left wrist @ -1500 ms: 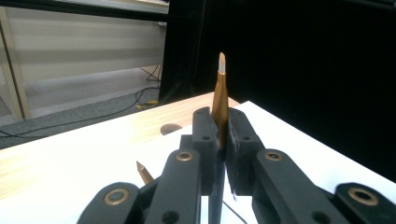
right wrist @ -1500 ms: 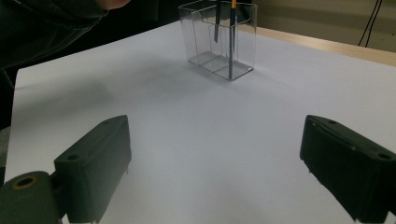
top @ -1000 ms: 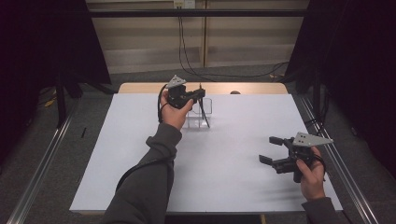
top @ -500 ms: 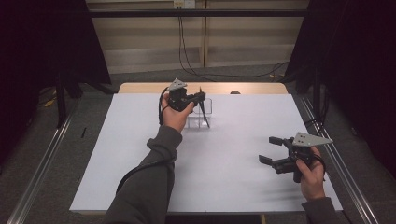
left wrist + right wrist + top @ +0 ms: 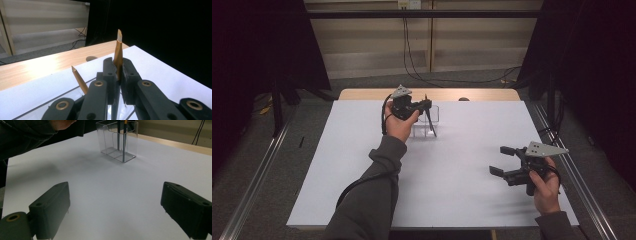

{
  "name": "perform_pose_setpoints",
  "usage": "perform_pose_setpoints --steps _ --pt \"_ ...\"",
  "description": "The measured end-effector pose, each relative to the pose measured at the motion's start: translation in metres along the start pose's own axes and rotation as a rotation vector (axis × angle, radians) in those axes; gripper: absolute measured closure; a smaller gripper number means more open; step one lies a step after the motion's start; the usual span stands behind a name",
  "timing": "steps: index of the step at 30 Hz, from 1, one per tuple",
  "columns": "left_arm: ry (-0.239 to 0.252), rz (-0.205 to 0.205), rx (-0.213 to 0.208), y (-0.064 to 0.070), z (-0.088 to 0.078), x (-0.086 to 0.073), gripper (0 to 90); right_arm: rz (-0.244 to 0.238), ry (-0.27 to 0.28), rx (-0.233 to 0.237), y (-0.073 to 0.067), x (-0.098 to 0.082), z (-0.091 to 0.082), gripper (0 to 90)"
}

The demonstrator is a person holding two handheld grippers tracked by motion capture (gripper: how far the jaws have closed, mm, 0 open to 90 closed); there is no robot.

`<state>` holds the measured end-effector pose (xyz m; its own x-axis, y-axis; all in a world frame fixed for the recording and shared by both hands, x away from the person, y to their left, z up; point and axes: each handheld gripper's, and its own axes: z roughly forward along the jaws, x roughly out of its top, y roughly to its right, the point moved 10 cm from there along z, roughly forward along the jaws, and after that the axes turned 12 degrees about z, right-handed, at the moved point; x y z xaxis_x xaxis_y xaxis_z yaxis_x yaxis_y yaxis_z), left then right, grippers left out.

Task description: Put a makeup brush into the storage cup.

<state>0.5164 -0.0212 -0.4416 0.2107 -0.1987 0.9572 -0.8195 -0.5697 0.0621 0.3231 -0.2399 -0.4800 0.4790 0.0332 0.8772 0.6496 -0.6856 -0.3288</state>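
A clear plastic holder (image 5: 435, 113) (image 5: 106, 137) stands at the far middle of the white-covered table (image 5: 462, 200). My left gripper (image 5: 428, 104) (image 5: 117, 63) hovers at its top, shut on a thin gold-brown pencil (image 5: 118, 50) (image 5: 431, 123) whose lower end slants down into the holder. A second pencil (image 5: 79, 79) leans in the holder beside it. In the right gripper view both pencils (image 5: 123, 142) stand inside the clear walls. My right gripper (image 5: 498, 160) (image 5: 115, 205) rests low at the near right, open, with bare table between its jaws.
A strip of bare wooden tabletop (image 5: 482, 94) runs along the far edge, with a small dark round spot (image 5: 463, 99) on it. Metal rails (image 5: 257, 175) flank the table on both sides. The person's left sleeve (image 5: 372, 200) crosses the near middle of the sheet.
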Motion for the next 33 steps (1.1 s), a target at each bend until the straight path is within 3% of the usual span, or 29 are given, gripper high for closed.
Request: perform_pose_setpoints --steps 5,8,10,15,19,22,24,25,28,31,33 --pt "0.002 -0.020 -0.007 -0.001 0.000 0.001 78.9 -0.002 -0.001 0.001 0.000 0.000 0.000 8.2" --pt "0.007 -0.049 -0.007 -0.001 -0.001 0.002 68.8 -0.001 -0.001 0.001 0.000 0.000 0.000 8.2" --pt "-0.014 -0.040 0.012 -0.003 -0.002 0.000 65.9 -0.002 -0.002 0.003 0.000 0.000 0.000 8.2" --pt "0.001 -0.045 0.013 -0.005 -0.003 0.002 50.1 -0.002 -0.003 0.001 0.000 -0.001 0.000 8.1" --pt "0.003 -0.053 0.046 -0.008 -0.005 0.004 39.2 -0.004 -0.001 0.001 -0.001 0.000 0.000 8.1" --pt "0.000 -0.038 0.022 -0.007 -0.006 0.004 35.9 -0.006 -0.003 0.001 -0.001 -0.001 0.000 8.1" --pt "0.001 -0.044 0.044 -0.007 -0.007 0.005 34.3 -0.003 -0.004 0.000 -0.001 -0.001 0.000 8.1" --pt "0.006 -0.037 0.024 -0.006 -0.007 0.005 32.9 -0.004 -0.006 0.000 -0.001 -0.001 0.000 8.1" --pt "0.001 -0.047 0.051 -0.008 -0.009 0.005 29.4 -0.002 -0.006 -0.003 -0.001 -0.002 -0.001 8.1" --pt "-0.011 -0.027 0.046 -0.009 -0.012 0.004 27.3 -0.006 -0.007 -0.002 -0.001 -0.002 -0.002 8.1" --pt "0.007 -0.038 0.037 -0.008 -0.012 0.006 26.3 -0.005 -0.007 -0.005 -0.001 -0.002 -0.002 8.0"
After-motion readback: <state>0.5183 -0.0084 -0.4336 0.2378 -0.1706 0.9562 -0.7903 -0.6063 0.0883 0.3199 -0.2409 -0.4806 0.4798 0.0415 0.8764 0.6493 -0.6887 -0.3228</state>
